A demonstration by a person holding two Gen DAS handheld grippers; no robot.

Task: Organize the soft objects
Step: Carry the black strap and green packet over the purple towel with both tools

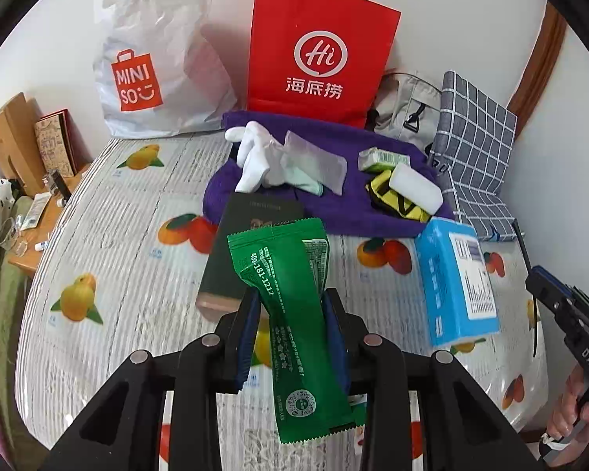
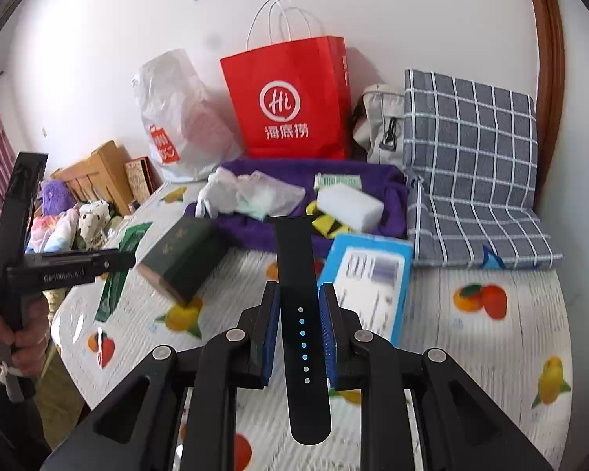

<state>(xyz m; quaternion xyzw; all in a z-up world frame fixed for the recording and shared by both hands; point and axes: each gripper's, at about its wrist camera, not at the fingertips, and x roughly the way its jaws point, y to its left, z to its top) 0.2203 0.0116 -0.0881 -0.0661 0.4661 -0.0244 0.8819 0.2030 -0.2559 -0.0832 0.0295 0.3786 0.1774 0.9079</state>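
My left gripper point(image 1: 290, 302) is shut on a green snack packet point(image 1: 290, 314) and holds it above the fruit-print tablecloth point(image 1: 117, 235). The packet also shows in the right wrist view point(image 2: 119, 274). My right gripper point(image 2: 299, 294) is shut on a black watch strap point(image 2: 300, 306) with blue holes, held above the cloth. A purple towel point(image 1: 333, 204) at the back carries white socks point(image 1: 255, 157), a clear pouch point(image 1: 318, 161), a green-white pack point(image 1: 381, 157), a white sponge point(image 1: 414, 186) and a yellow-black item point(image 1: 396, 200).
A dark green box point(image 1: 247, 251) and a blue box point(image 1: 457, 282) lie in front of the towel. A red paper bag point(image 1: 318, 55), a white Miniso bag point(image 1: 153, 55), a grey bag point(image 1: 408, 106) and a checked cushion point(image 1: 475, 149) stand at the back wall. A wooden stand point(image 1: 15, 145) is left.
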